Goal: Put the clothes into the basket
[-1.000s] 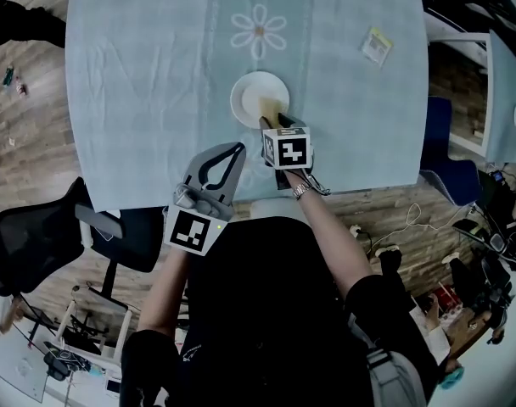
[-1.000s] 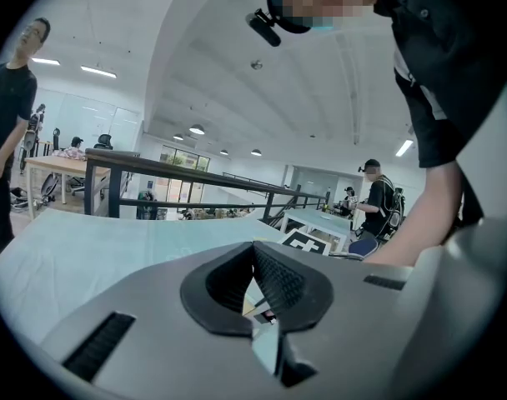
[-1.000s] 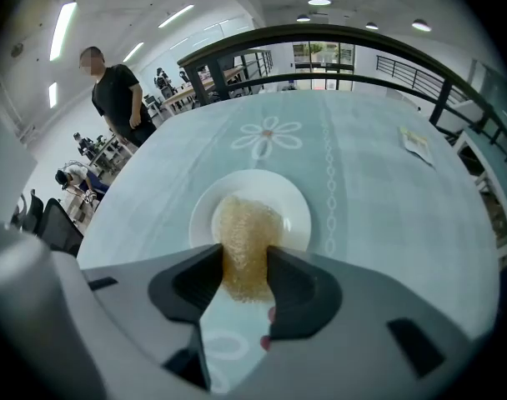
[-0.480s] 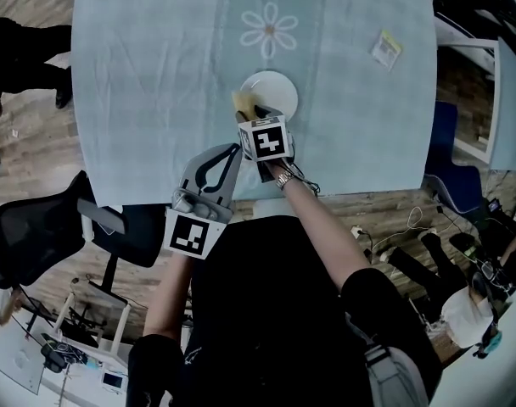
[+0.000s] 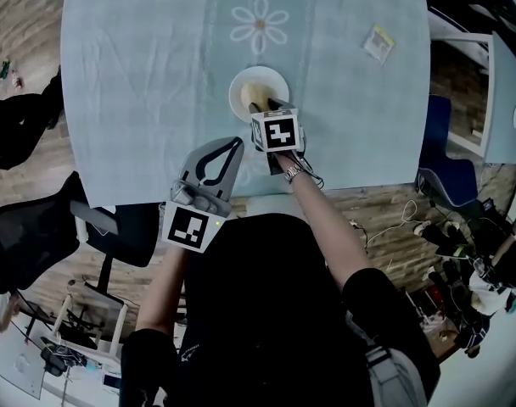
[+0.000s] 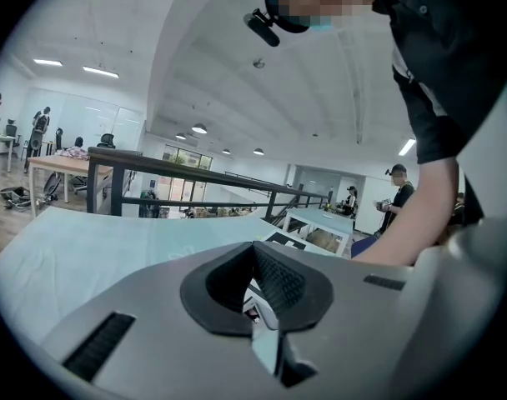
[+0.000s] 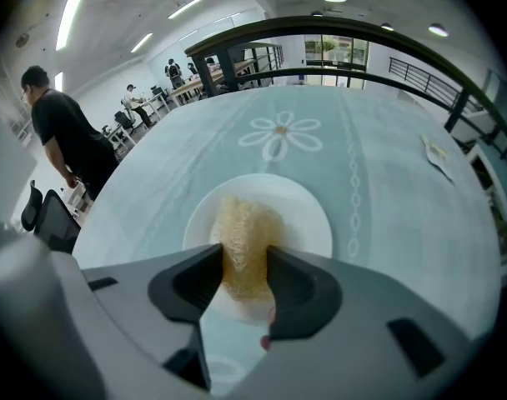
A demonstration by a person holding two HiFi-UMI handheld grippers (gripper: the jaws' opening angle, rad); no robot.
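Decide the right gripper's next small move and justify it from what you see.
Probably lift straight up a little. The right gripper has its jaws closed on both sides of the yellow pad, which hangs low over the white plate. No basket shows in any view, so raising the pad clear of the plate seems the safe first step.

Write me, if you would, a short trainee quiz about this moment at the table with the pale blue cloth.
1. True or false: the right gripper is shut on the yellow fibrous pad.
2. What lies beneath that pad? A. a round white plate B. a steel sink C. a wooden tray
3. Fill in: the left gripper has its jaws ____, with nothing between them.
Key: 1 true; 2 A; 3 together.
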